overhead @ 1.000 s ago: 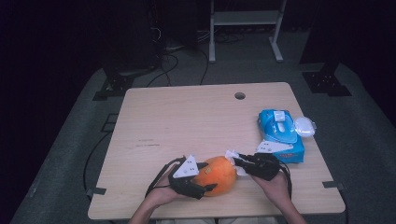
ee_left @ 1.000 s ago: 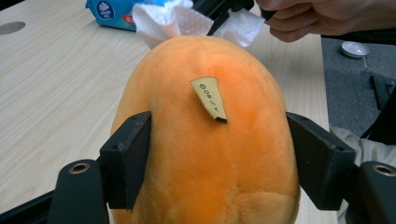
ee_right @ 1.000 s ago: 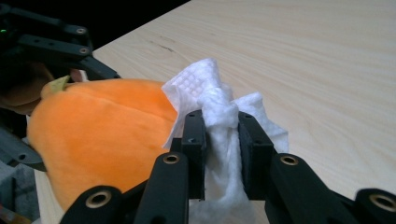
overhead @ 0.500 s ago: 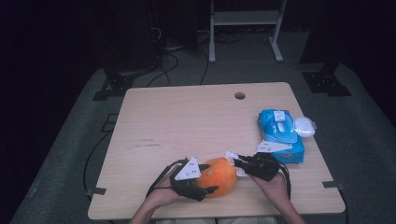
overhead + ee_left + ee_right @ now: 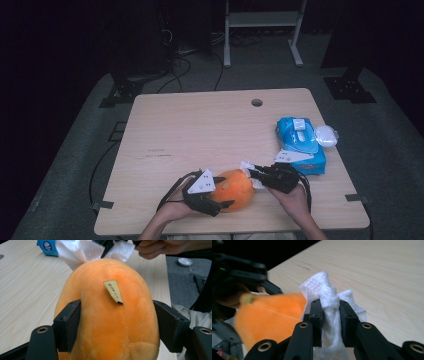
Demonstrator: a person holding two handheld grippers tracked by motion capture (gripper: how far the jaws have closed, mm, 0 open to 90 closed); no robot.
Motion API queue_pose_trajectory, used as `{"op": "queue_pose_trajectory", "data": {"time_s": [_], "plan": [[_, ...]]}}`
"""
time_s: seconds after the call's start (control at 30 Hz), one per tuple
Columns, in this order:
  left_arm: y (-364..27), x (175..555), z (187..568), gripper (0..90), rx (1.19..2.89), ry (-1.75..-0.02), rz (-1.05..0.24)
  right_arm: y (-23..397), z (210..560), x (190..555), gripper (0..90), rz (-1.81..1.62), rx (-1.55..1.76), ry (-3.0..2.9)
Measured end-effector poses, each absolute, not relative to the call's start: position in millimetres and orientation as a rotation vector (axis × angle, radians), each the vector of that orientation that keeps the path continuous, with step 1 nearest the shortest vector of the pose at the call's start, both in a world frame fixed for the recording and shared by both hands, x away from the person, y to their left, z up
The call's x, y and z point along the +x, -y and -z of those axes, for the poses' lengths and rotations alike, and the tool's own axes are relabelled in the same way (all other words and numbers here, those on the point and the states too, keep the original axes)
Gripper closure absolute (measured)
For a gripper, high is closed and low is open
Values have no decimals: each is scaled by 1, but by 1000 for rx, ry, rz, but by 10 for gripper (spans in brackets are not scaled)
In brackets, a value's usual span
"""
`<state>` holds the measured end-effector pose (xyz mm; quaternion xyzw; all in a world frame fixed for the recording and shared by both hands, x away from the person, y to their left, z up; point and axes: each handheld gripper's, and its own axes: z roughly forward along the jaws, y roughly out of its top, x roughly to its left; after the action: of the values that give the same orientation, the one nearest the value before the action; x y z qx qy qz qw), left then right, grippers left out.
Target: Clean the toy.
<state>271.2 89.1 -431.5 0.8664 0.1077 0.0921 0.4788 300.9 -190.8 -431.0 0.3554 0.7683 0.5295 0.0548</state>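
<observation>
Barely shifted since the earlier frame, both hands at the table's [image 5: 200, 130] near edge. Left gripper [image 5: 220, 197] clamped on an orange plush toy [image 5: 235, 189], jaws pressed into its sides. Right gripper [image 5: 250, 172] pinching a white tissue [image 5: 329, 302] against the plush. Blue wipes pack [image 5: 300, 145] just beyond, right.

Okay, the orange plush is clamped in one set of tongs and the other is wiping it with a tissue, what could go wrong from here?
The left tongs grip the soft orange plush only by its sides, so a hard wipe could twist or squeeze it out. The white tissue is bunched thinly in the right tongs; it may tear or slip free. The plush sits near the table front edge and could roll off if released.
</observation>
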Motion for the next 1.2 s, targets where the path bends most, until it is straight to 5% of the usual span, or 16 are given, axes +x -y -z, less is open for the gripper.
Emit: {"op": "queue_pose_trajectory", "data": {"time_s": [1.2], "plan": [[-105,283,432,270,2066,-313,-164,185,427,298,743,-1584,1027,-2341]]}}
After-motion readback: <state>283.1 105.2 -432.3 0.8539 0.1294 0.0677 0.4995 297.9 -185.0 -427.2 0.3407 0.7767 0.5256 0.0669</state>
